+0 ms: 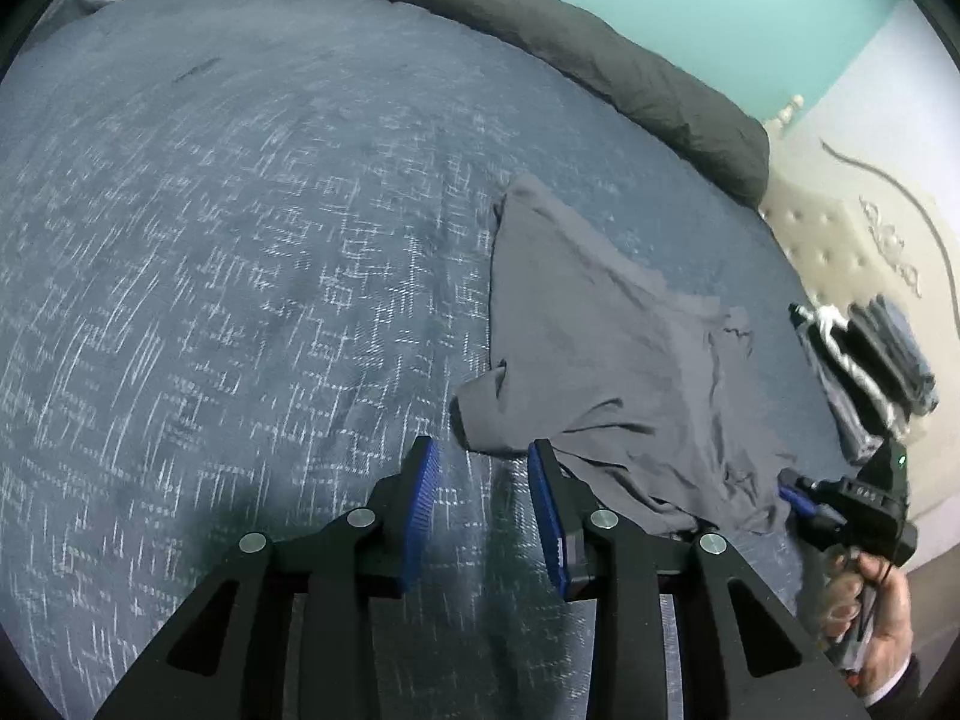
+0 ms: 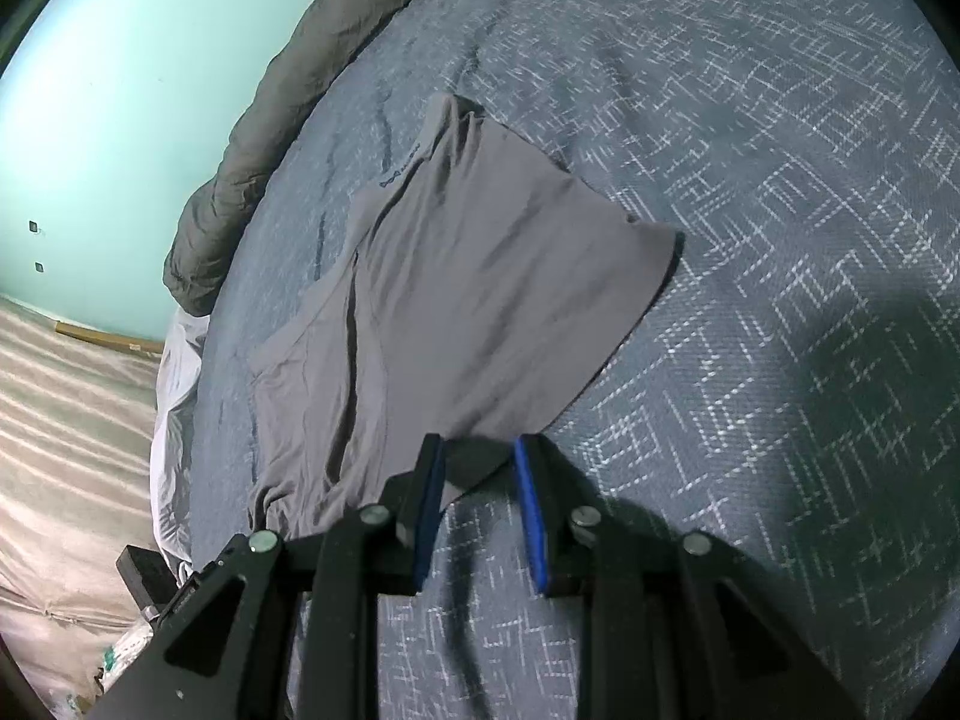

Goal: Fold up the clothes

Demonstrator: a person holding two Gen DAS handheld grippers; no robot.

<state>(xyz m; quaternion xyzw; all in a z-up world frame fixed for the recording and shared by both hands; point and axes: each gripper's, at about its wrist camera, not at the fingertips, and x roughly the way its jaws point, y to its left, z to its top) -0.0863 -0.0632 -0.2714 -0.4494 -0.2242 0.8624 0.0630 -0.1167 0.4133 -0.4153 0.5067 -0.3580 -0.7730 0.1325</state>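
Grey garment (image 2: 474, 276) lies partly folded on a bed (image 1: 240, 240) covered in a blue spread with a white line pattern, its near edge draped toward the bed's side. Left claw (image 1: 483, 456) hovers over the spread just beside a loose corner of the cloth, blue pads apart with nothing between them. Right claw (image 2: 478, 450) sits at the garment's near hem, jaws narrowly parted; the cloth edge lies between the pads, but whether they press it cannot be told. A hand (image 1: 870, 600) grips the right claw's handle. A dark rolled duvet (image 1: 540, 18) runs along the far edge by a turquoise wall (image 2: 120, 90). Folded dark clothes (image 1: 870, 360) sit stacked near the headboard (image 1: 840, 240).
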